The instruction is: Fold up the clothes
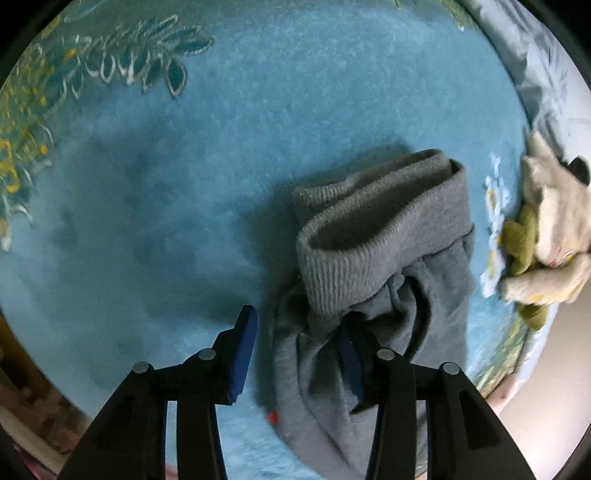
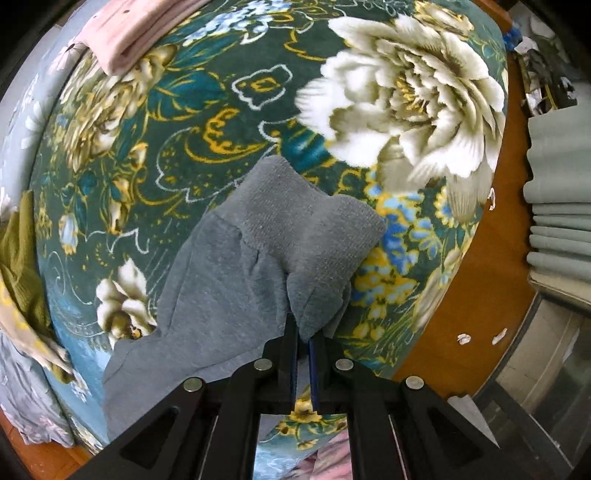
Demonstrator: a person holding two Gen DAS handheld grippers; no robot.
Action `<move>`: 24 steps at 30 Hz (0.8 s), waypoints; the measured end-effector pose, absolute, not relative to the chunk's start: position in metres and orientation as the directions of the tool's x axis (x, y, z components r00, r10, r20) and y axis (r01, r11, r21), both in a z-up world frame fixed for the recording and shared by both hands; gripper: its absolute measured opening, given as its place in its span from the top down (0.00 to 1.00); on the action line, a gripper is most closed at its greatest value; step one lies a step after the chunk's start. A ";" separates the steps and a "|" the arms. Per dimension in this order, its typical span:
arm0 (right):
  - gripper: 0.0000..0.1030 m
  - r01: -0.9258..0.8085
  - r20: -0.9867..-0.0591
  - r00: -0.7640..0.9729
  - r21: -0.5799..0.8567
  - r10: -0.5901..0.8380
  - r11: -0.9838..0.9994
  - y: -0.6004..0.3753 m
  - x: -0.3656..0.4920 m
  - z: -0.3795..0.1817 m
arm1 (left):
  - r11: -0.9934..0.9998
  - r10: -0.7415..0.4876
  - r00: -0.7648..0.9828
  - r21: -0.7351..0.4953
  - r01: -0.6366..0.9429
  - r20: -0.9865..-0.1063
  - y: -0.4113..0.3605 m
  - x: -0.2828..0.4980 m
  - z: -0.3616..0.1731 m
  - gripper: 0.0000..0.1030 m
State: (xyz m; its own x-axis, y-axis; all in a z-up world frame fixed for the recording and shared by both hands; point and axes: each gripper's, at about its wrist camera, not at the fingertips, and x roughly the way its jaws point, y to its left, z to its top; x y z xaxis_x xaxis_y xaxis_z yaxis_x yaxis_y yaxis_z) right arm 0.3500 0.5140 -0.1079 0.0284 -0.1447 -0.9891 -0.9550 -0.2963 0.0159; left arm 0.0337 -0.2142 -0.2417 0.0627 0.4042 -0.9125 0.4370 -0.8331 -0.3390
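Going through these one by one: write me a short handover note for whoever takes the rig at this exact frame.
Left gripper: jaws open, one finger tucked into the bunched grey garment near its ribbed cuff, nothing clamped.
Right gripper: jaws shut on the grey garment at the ribbed band.
The garment lies crumpled on the floral blanket; a cream and green pile sits to one side, a folded pink item at the far edge.
Done: nothing neatly folded on this garment yet.
Left: close the left jaws, spread it flat, fold.

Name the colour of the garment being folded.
Grey, with a ribbed cuff; the garment shows best in the right wrist view.
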 end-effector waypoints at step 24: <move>0.60 -0.985 -0.968 -0.148 0.164 -0.203 -0.062 0.533 0.410 -0.167 | -0.857 0.320 0.099 -0.243 0.455 -0.942 -0.191 0.003 -0.224 0.92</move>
